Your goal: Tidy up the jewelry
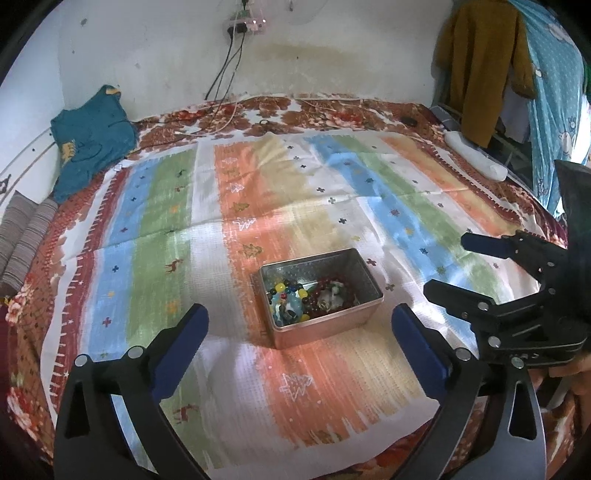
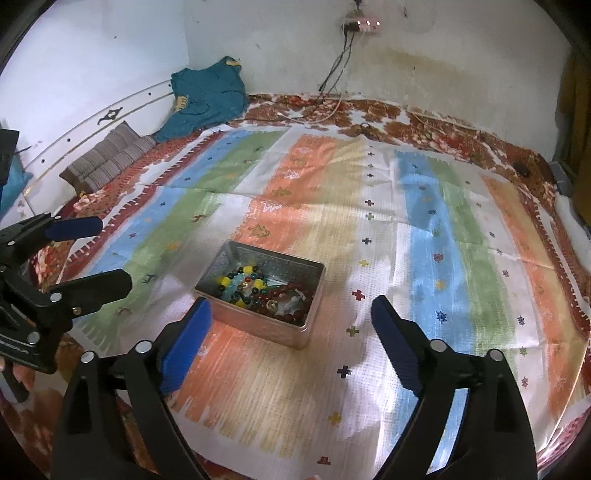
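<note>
Left wrist: metal tin (image 1: pixel 325 325) lies beyond gaping left gripper (image 1: pixel 301 321).

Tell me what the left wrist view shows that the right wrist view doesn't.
Only the left wrist view shows the brown garment and blue curtain hanging at right, plus the white roll beneath them. Only the right wrist view shows the whole striped cushion clearly. Both show the tin of beads on the striped cloth, the teal garment, the wall socket, and both claws, left and right, open and empty.
</note>
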Demonstrator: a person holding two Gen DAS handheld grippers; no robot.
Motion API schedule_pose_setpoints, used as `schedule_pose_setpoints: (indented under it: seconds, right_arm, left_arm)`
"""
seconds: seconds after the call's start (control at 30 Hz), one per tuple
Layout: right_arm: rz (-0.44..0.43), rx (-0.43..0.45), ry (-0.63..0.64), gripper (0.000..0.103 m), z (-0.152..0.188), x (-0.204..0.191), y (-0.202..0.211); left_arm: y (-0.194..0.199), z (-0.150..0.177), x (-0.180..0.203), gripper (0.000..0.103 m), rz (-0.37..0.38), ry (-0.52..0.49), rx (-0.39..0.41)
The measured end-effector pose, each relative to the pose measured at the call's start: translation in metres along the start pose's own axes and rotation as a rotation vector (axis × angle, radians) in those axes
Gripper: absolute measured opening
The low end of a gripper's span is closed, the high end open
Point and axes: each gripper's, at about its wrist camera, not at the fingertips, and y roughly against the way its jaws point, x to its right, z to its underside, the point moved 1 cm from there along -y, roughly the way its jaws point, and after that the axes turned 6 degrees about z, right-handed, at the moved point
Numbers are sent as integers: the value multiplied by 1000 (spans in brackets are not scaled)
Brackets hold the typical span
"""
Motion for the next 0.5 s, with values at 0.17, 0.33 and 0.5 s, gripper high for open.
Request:
schedule_pose_setpoints:
  seconds: [0.17,0.33,0.5]
  right_arm:
    - [-1,30,3,94,5,-2,11]
    - [-7,23,-7,95,10,0,14]
    - [-11,39,-7,95,13,-1,21]
  left_arm:
    - [6,9,5,97,-31,-16,16]
    - [9,10,0,97,-35,26,23]
    - [10,13,3,97,-33,10,33]
